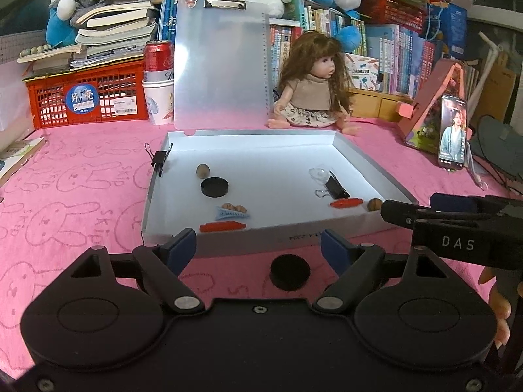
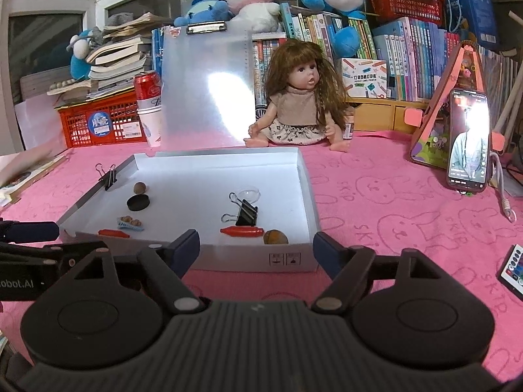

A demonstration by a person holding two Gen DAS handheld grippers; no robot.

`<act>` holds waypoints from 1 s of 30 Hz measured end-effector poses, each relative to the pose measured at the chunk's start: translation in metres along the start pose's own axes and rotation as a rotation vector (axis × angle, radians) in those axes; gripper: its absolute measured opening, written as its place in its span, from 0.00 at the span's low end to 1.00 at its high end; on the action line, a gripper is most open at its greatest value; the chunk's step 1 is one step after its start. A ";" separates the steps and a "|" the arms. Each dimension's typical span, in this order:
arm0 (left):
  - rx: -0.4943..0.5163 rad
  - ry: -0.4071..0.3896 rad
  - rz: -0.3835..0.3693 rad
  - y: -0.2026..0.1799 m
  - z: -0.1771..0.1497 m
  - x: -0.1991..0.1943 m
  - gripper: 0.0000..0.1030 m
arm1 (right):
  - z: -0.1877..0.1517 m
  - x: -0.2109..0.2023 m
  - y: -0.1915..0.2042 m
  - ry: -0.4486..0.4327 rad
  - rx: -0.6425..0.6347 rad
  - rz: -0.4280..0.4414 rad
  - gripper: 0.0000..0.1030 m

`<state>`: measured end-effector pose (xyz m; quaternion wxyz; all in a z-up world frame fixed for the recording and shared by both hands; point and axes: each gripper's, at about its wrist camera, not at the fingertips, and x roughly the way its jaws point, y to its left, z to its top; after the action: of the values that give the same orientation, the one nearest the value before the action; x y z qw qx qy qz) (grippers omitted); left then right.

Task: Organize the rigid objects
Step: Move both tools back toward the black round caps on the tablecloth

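A shallow white tray (image 1: 356, 225) lies on the pink surface (image 1: 81, 196), and everything else sits relative to it. Inside the tray, both views show a black puck (image 1: 214, 187) with a nut (image 1: 202, 170) behind it, a blue clip (image 1: 230, 212), two red sticks (image 1: 223, 226) (image 1: 346, 202), a binder clip (image 1: 336, 187), a clear cup (image 1: 317, 173) and a second nut (image 1: 375, 204) in the near right corner. Another binder clip (image 1: 160, 158) grips the tray's left wall.

The left claw (image 1: 258, 243) hangs just in front of the tray's near wall, spread wide and pinching nothing. The left view alone shows a second black puck (image 1: 290, 272) on the surface outside the tray, between that claw's fingers and close under the camera. It also shows the right claw's side at the tray's right corner and part of a hand (image 1: 498, 307) at the frame edge.

The right claw (image 2: 256, 246) is likewise spread and empty in front of the tray's near wall. Only the right view shows a remote (image 2: 514, 269) on the surface well to the tray's right. Behind the tray stand a clipboard (image 2: 206, 94) and a doll (image 2: 300, 104), and a phone (image 2: 469, 140) stands off to the right.
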<state>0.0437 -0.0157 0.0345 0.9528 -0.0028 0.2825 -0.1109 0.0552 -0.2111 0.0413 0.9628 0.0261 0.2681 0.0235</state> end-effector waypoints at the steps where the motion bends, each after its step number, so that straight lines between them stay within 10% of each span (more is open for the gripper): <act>1: 0.003 -0.003 0.001 -0.001 -0.001 -0.001 0.80 | -0.001 -0.001 0.000 -0.001 -0.001 0.000 0.83; 30: 0.054 0.038 -0.080 -0.015 -0.037 -0.020 0.70 | -0.027 -0.023 -0.010 -0.016 -0.022 -0.015 0.84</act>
<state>0.0046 -0.0243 0.0150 0.9419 0.0137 0.2969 -0.1567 0.0221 -0.2218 0.0291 0.9653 0.0136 0.2602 0.0191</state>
